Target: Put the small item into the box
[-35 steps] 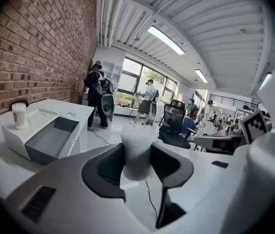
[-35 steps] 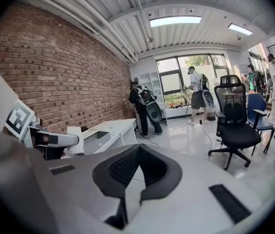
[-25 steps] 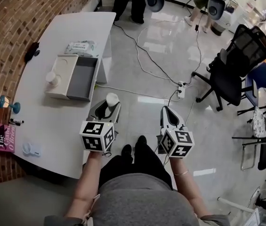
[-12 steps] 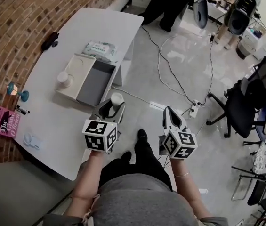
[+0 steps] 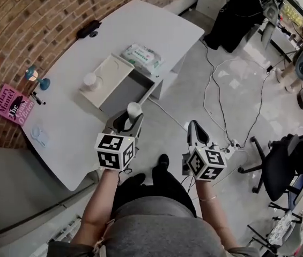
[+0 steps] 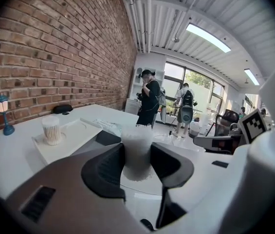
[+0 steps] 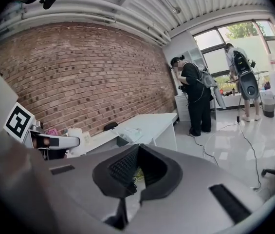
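Observation:
My left gripper (image 5: 130,115) is shut on a small white cylindrical container (image 5: 134,109), which stands upright between the pads (image 6: 109,167). It hangs over the floor just off the table's edge, short of the open grey box (image 5: 124,91). In the left gripper view the container (image 6: 137,150) fills the gap, with the box (image 6: 106,138) beyond it. The box's white lid (image 5: 107,77) lies beside it and carries a second white container (image 5: 89,81). My right gripper (image 5: 194,129) is shut and empty over the floor, its jaws (image 7: 133,173) closed together.
The white table (image 5: 81,127) also holds a wipes pack (image 5: 142,56), a pink book (image 5: 13,103), a small blue lamp (image 5: 37,77), a black pouch (image 5: 88,28) and a white disc (image 5: 39,136). Cables (image 5: 215,98) cross the floor; people stand at the back, and an office chair (image 5: 288,162) is at the right.
The head view has swung, so the table and box sit further right and closer to my left gripper. Both grippers keep their pose and the container stays gripped.

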A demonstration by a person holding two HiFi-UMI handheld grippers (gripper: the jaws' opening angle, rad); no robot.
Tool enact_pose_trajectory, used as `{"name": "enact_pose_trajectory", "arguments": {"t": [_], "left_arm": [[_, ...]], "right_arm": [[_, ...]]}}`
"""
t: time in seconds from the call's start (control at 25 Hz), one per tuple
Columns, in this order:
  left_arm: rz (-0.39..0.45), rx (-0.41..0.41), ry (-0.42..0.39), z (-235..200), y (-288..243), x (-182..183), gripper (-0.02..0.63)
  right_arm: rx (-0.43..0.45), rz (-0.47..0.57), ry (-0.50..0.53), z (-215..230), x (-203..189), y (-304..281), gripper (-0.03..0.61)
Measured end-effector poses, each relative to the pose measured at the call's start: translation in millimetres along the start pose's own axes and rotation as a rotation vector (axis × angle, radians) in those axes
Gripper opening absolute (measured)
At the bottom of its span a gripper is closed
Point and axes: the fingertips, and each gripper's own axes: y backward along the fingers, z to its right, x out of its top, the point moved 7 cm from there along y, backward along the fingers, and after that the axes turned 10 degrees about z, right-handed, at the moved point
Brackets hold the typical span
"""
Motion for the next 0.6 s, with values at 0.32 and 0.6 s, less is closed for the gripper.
{"name": "enact_pose_trajectory", "arguments": {"t": [0.32,0.6], "left_arm": [[0.022,0.193,0.043,-12.6,5.7,3.0,0.175],[0.051,0.335,0.081,-20.0,16.2,1.9,0.175]], "right_arm": [[0.198,-0.063,0.017,-5.4,7.1,-55.0,0.008],[0.356,-0.111,0.049,-19.2,4.9,-83.8,0.006]]}}
